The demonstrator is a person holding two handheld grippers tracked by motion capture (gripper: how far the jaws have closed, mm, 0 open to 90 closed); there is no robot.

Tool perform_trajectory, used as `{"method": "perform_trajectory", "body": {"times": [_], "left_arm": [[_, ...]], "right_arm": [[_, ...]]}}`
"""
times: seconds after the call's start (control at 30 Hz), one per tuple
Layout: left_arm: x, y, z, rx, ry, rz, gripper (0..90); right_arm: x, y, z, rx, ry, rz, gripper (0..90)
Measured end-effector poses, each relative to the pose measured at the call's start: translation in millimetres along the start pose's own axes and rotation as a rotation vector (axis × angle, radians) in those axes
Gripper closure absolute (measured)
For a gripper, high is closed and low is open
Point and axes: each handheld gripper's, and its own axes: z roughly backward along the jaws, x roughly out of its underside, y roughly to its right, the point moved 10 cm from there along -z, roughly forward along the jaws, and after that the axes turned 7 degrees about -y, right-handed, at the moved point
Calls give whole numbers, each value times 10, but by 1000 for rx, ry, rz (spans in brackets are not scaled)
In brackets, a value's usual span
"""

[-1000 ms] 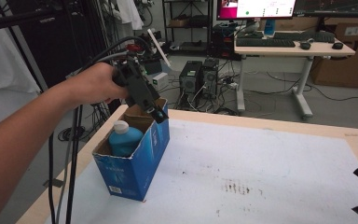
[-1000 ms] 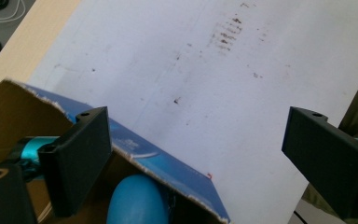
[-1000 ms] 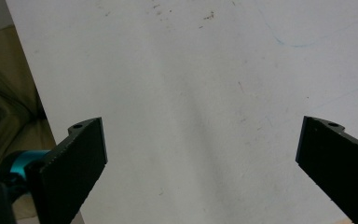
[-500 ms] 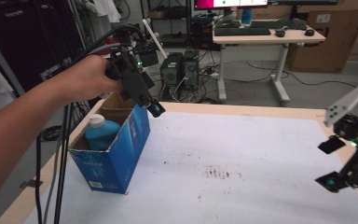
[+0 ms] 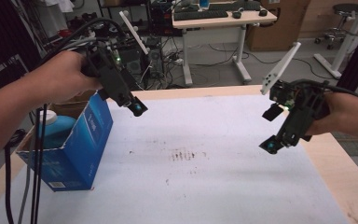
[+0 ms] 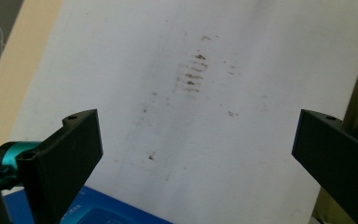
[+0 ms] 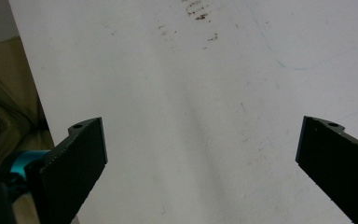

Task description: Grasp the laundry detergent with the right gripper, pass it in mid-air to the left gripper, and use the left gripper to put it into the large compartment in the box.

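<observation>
A blue carton point(image 5: 81, 149) stands open-topped at the left of the white-covered table point(image 5: 205, 186), with a blue bottle with a white cap point(image 5: 56, 128) upright inside it. My left gripper point(image 5: 131, 103) hangs open just right of the carton's top edge, above the sheet. In the left gripper view its jaws point(image 6: 198, 135) stand wide apart over a brown stain point(image 6: 193, 74), and the carton's edge point(image 6: 116, 215) shows below them. My right gripper point(image 5: 271, 129) hovers open at the table's right side. Nothing lies between its jaws point(image 7: 200, 140), only bare sheet.
Brown smudges point(image 5: 186, 155) mark the middle of the sheet. Bare wood point(image 5: 340, 172) borders the sheet on the right. Black cables point(image 5: 35, 177) hang down at the left front. Behind the table stand a desk with a keyboard point(image 5: 200, 15), tangled wires and a cardboard box point(image 5: 279, 28).
The right gripper has come in from the right edge to hover over the table. The left gripper has shifted from above the carton to just right of it. Both stay open.
</observation>
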Motion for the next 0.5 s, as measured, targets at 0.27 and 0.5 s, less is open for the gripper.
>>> {"method": "perform_trajectory", "body": {"times": [0.27,0.5], "left_arm": [[-11,306,-97,58,-45,-95,17],[40,456,-220,76,-69,-127,17]], "right_arm": [[-60,19,4,-2,-2,8,9],[-186,6,-15,-3,-4,30,9]]}}
